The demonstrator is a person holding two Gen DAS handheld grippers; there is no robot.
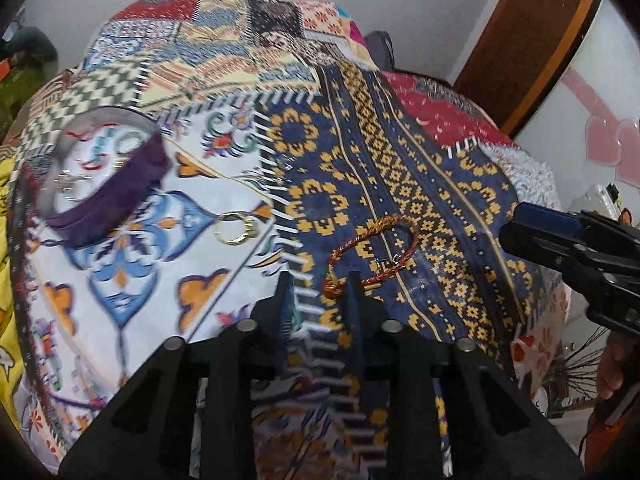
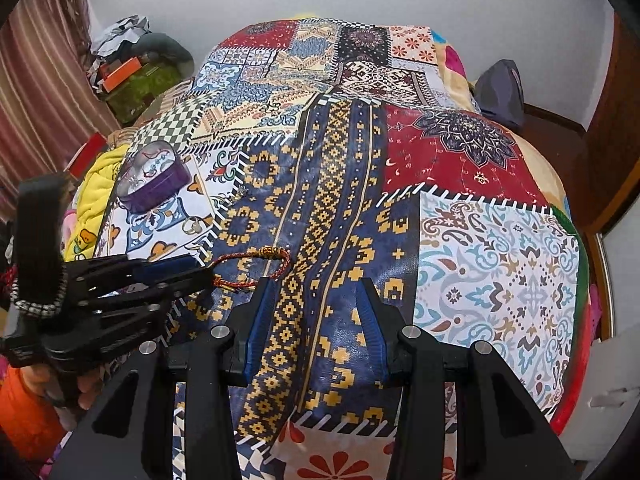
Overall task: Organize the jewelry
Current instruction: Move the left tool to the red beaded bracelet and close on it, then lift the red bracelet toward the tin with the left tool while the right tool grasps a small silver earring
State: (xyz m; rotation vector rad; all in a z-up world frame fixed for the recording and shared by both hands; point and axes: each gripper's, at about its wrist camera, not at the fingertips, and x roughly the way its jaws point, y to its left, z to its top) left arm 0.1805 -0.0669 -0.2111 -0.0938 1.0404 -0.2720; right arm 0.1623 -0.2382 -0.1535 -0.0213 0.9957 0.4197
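Blurred purple box [image 1: 108,200] holds small pieces, perhaps earrings, too indistinct to identify.

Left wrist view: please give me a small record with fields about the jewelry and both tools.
surface: patchwork bedcover
bracelet: red-gold braided bracelet lying flat, its knotted end between the left tool fingers
left tool: narrow gap, grip not confirmed
rings: gold rings lying loose
box: purple heart-shaped box, open
right tool: open, holding nothing
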